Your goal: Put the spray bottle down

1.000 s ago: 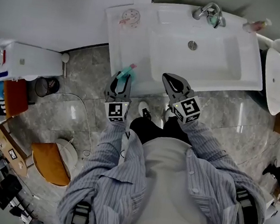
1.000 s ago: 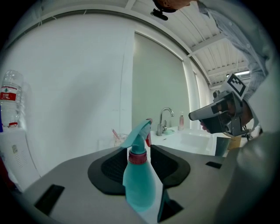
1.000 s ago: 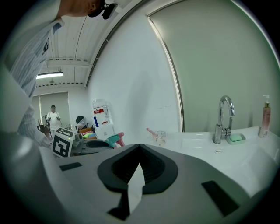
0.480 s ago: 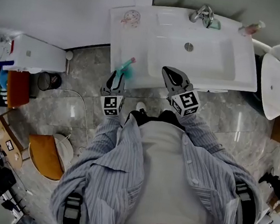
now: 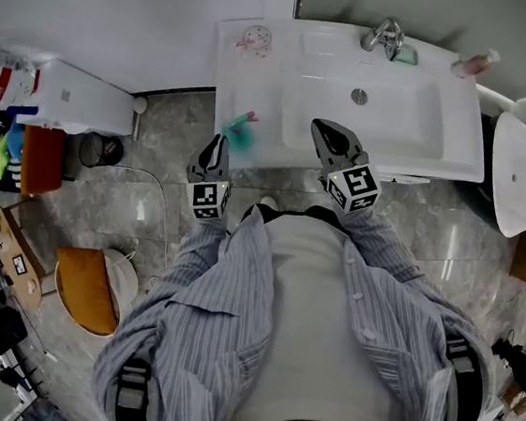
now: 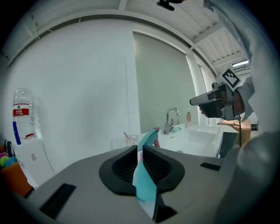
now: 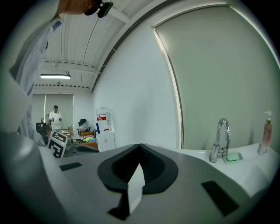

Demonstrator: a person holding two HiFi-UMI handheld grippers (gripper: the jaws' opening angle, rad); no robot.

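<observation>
The teal spray bottle (image 5: 242, 131) with a pink trigger rests on the front left corner of the white sink counter (image 5: 460, 133). My left gripper (image 5: 218, 145) hangs just in front of it, off the counter's edge. Its jaws are closing and a narrow gap remains between them. In the left gripper view the bottle (image 6: 152, 134) shows beyond the left gripper (image 6: 139, 148), and the pads do not press on it. My right gripper (image 5: 329, 133) is shut and empty over the basin's front edge. The right gripper view shows the right gripper (image 7: 139, 145) with its tips together.
A faucet (image 5: 385, 35), a soap dish and a pink pump bottle (image 5: 476, 61) stand at the back of the sink. A cup with toothbrushes (image 5: 255, 41) is at its back left. A toilet (image 5: 523, 168) stands on the right. A white water dispenser (image 5: 68, 98) and a bin (image 5: 93, 149) are on the left.
The left gripper's jaws stood wide around the spray bottle; now they have narrowed and drawn back toward me. The bottle stays on the counter. The right gripper keeps shut.
</observation>
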